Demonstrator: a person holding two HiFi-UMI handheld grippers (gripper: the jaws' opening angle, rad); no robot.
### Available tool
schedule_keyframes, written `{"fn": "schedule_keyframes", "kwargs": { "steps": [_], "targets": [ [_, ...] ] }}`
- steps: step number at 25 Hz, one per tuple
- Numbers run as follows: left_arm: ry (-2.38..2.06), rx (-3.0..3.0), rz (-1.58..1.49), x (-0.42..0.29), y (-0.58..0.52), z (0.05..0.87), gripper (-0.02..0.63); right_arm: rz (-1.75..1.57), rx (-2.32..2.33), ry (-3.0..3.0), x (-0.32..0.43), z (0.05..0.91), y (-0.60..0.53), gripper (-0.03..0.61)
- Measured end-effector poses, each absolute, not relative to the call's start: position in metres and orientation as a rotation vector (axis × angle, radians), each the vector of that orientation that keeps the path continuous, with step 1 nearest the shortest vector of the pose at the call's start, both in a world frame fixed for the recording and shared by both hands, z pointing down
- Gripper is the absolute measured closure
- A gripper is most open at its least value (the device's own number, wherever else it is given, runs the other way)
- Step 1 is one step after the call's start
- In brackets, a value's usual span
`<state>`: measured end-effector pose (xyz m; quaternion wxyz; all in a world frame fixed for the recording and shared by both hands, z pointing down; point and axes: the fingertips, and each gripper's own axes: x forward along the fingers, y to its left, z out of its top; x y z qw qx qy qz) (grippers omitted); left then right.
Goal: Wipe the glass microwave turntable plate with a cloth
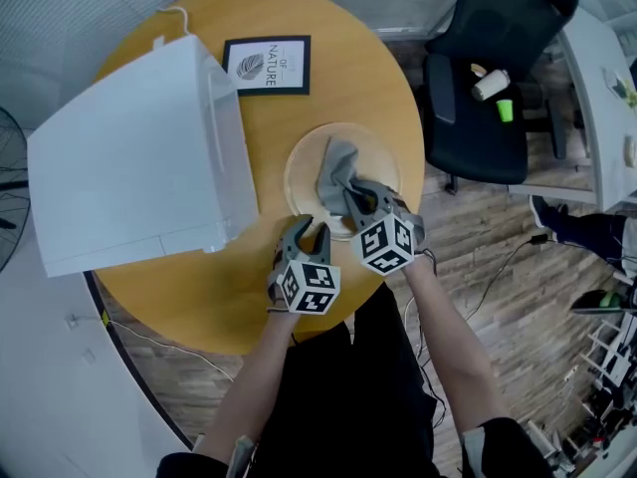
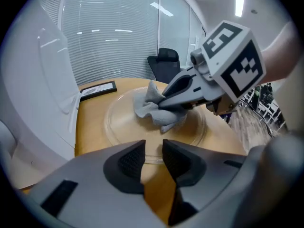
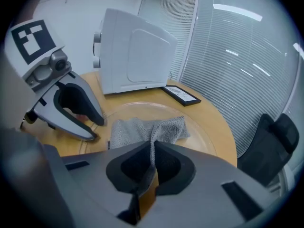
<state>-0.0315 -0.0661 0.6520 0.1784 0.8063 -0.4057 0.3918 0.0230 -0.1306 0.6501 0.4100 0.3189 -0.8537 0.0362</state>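
Observation:
The round glass turntable plate (image 1: 307, 157) lies flat on the wooden table (image 1: 199, 297), in front of me. A crumpled grey cloth (image 1: 336, 167) rests on the plate's middle. My right gripper (image 1: 354, 200) is shut on the cloth's near end, and in the right gripper view the fabric (image 3: 137, 129) rises into the jaws (image 3: 153, 163). My left gripper (image 1: 307, 230) sits at the plate's near-left rim (image 2: 121, 122). Its jaws (image 2: 152, 158) stand a narrow gap apart with nothing between them.
A white microwave (image 1: 129, 157) fills the table's left side, close to the plate. A framed print (image 1: 267, 65) lies at the table's far side. A black office chair (image 1: 488, 78) stands beyond the table's right edge, above wooden floor with cables.

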Motion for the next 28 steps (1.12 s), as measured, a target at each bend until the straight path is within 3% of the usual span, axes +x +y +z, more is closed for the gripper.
{"fn": "schedule_keyframes", "kwargs": {
  "steps": [13,28],
  "targets": [
    [-1.106,2.306,1.099,-0.030,-0.068,0.654,0.505,0.340,0.916,-2.143,0.050,0.627,-0.089,0.555],
    [-1.104,2.315,1.128,-0.033,-0.070,0.651,0.505,0.298,1.203,-2.203,0.077,0.538,-0.078,0.555]
  ]
}}
